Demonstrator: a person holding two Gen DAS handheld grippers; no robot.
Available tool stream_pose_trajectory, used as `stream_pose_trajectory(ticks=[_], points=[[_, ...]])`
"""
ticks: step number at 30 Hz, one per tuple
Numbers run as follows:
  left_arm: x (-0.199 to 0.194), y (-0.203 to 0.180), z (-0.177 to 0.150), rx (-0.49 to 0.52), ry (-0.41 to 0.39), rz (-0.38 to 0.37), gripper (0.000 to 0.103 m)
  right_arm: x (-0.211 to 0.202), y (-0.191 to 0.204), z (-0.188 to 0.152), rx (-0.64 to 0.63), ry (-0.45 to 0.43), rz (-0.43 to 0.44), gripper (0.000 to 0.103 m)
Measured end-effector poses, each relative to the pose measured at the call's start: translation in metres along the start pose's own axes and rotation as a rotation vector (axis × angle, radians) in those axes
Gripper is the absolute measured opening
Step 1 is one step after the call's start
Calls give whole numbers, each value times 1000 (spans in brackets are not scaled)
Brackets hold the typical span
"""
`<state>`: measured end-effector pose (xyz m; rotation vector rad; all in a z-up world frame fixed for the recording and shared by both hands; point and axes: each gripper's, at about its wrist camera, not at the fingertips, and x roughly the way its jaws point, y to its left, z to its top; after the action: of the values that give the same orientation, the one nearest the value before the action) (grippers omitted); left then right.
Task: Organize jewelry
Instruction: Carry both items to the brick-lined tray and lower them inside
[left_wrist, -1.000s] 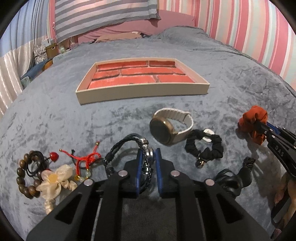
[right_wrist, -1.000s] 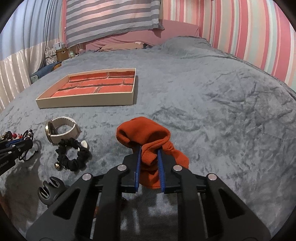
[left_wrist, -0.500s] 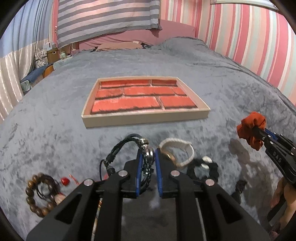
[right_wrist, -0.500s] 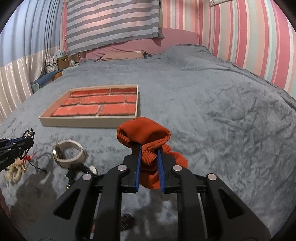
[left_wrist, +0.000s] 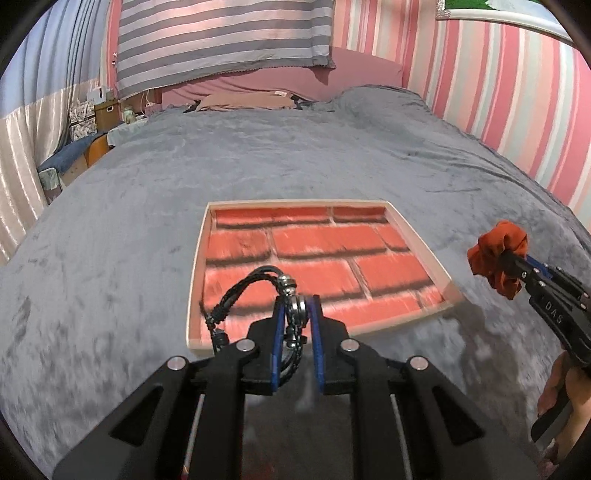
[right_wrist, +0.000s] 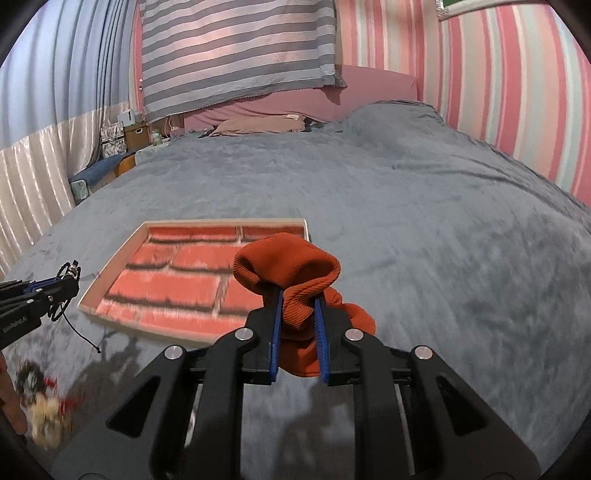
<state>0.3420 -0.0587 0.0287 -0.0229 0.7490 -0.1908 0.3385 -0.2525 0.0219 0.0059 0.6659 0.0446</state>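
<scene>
My left gripper (left_wrist: 296, 301) is shut on a black braided bracelet (left_wrist: 255, 288) with silver beads, held in the air over the near edge of the tray (left_wrist: 428, 254). The tray is a shallow cream box with a red brick-pattern floor, lying on the grey bedspread. My right gripper (right_wrist: 299, 295) is shut on an orange ribbed scrunchie (right_wrist: 288, 262), raised by the tray's (right_wrist: 110, 264) right corner. In the left wrist view the right gripper (left_wrist: 511, 260) and scrunchie (left_wrist: 495, 247) hang to the right of the tray. In the right wrist view the left gripper (right_wrist: 75, 280) with the bracelet (right_wrist: 72, 271) shows at the left.
A grey plush bedspread (left_wrist: 295, 155) covers the bed. Blurred beads and a cream flower hair tie (right_wrist: 44, 413) lie at the lower left of the right wrist view. Pink pillows (left_wrist: 243, 98) and a striped blanket are at the far end, boxes (left_wrist: 107, 109) stand beyond the bed's left side.
Both grippers rose and moved forward toward the tray, each carrying its item. The watch, black scrunchie, hair claw and beads left on the bed have dropped out of the left wrist view.
</scene>
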Motion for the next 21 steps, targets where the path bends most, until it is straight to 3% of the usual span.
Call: stream_pose_trajectory(ticks=[10, 21], points=[[108, 40, 67, -47, 90, 19, 14, 125, 22, 58, -14, 112, -1, 16], [201, 53, 95, -31, 205, 51, 14, 221, 26, 63, -10, 308, -26, 16]])
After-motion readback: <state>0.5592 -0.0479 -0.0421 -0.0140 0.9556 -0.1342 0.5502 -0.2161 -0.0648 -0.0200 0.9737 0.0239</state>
